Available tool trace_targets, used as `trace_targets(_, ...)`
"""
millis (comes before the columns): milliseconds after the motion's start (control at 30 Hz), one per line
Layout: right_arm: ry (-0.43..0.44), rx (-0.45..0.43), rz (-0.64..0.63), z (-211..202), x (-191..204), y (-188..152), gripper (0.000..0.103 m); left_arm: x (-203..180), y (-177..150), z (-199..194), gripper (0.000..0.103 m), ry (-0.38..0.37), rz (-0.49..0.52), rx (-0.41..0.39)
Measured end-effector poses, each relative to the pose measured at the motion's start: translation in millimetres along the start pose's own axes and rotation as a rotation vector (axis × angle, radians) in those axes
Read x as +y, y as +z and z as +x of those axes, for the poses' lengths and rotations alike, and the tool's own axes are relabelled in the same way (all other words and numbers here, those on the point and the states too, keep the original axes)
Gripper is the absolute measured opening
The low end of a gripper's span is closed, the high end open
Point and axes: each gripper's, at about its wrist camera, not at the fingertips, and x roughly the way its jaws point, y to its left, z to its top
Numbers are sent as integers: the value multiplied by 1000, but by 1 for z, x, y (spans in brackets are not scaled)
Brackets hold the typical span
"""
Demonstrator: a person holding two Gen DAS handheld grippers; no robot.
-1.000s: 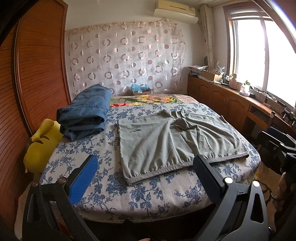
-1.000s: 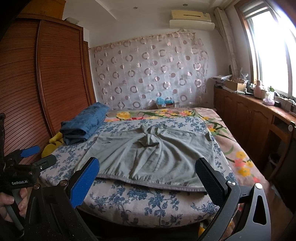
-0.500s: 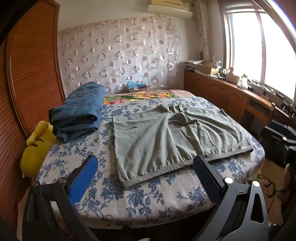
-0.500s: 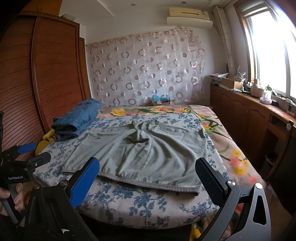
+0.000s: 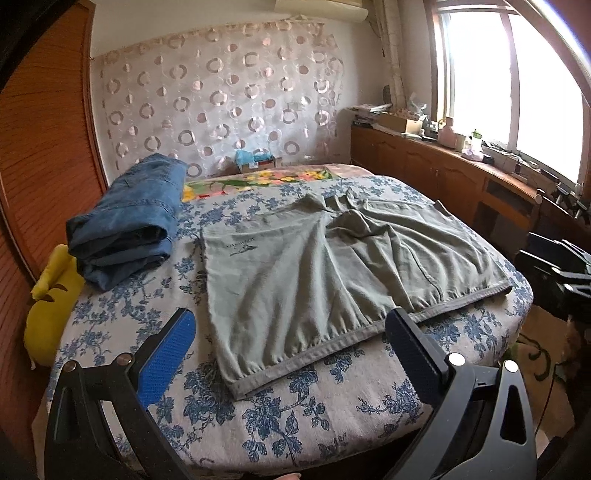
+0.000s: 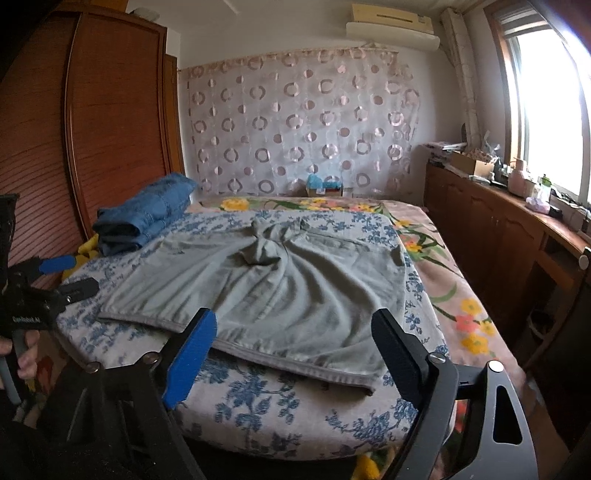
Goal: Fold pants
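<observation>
Right tongs (image 6: 291, 356), jaws closing with nothing between them, hover before the flat grey-green fabric pants (image 6: 258, 291); folded blue denim jeans (image 6: 147, 214) lie beyond-left.

A circle-patterned curtain (image 6: 299, 133) covers the far wall, between a wooden wardrobe (image 6: 110, 122) and bright window (image 6: 546, 103).

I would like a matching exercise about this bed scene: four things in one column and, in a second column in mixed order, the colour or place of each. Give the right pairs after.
Things:
1. shorts
2. folded jeans
3. soft toy
4. air conditioner

Descriptions:
A. yellow, at the bed's side next to the wooden wardrobe
B. high on the wall above the curtain
C. grey-green, spread flat in the middle of the bed
D. blue, stacked on the bed near the wardrobe

Pairs: 1-C, 2-D, 3-A, 4-B
</observation>
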Motion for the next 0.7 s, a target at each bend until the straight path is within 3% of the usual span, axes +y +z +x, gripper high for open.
trace_targets(367,-23,117,18,38,-51,28,52,9,-10,25,103,-52,-31,55)
trace_targets(400,-22,127,21,42,-56,32,45,10,-11,28,103,-54,-33,60)
trace_targets(700,-51,237,71,86,-97,68,35,22,-23,50,103,-47,-85,122)
